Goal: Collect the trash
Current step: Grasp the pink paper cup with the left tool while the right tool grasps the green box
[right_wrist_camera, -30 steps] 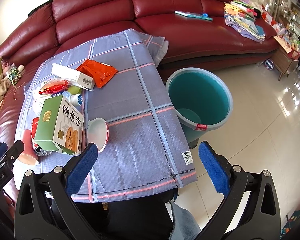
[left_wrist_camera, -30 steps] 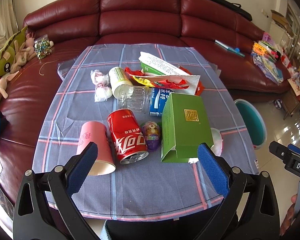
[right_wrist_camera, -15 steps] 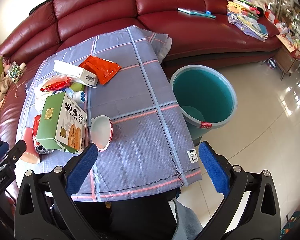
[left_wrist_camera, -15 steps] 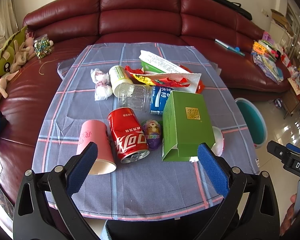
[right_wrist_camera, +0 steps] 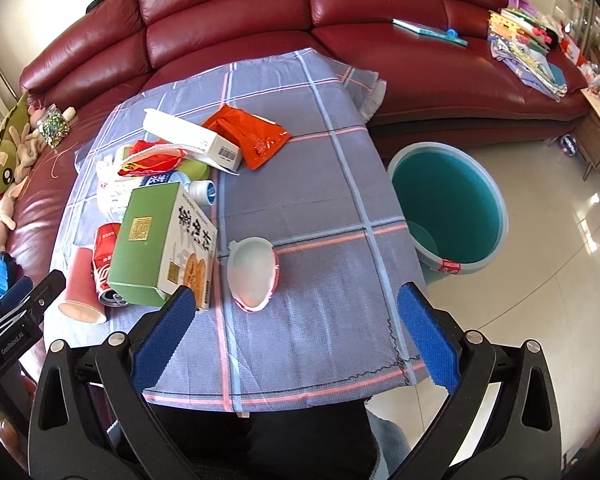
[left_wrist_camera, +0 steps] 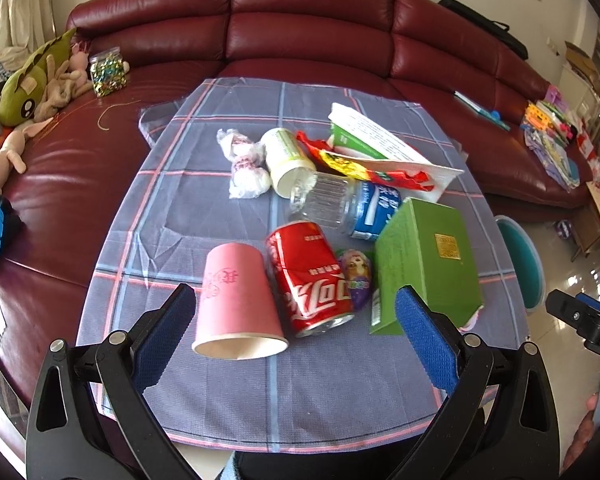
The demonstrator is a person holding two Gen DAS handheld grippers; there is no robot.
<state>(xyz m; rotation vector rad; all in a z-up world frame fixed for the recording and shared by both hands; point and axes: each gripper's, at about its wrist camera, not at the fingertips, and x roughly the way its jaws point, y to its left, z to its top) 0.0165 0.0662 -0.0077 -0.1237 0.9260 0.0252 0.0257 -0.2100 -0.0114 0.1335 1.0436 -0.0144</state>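
Our trash sits heaped on the cloth-covered bench (left_wrist_camera: 220, 208): pink cup (left_wrist_camera: 236, 304) touching the red can (left_wrist_camera: 310, 276), green box (left_wrist_camera: 424, 268) beside them. The teal bin (right_wrist_camera: 448, 216) stands on the floor alongside, seemingly empty. Left gripper (left_wrist_camera: 296, 320) and right gripper (right_wrist_camera: 296, 324) hover with jaws wide, holding nothing. Nudging the cup could roll the can off.

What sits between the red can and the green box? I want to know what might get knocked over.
A small purple egg-shaped toy package lies wedged between the red can and the green box. The left wrist view shows it; in the right wrist view the box hides it.
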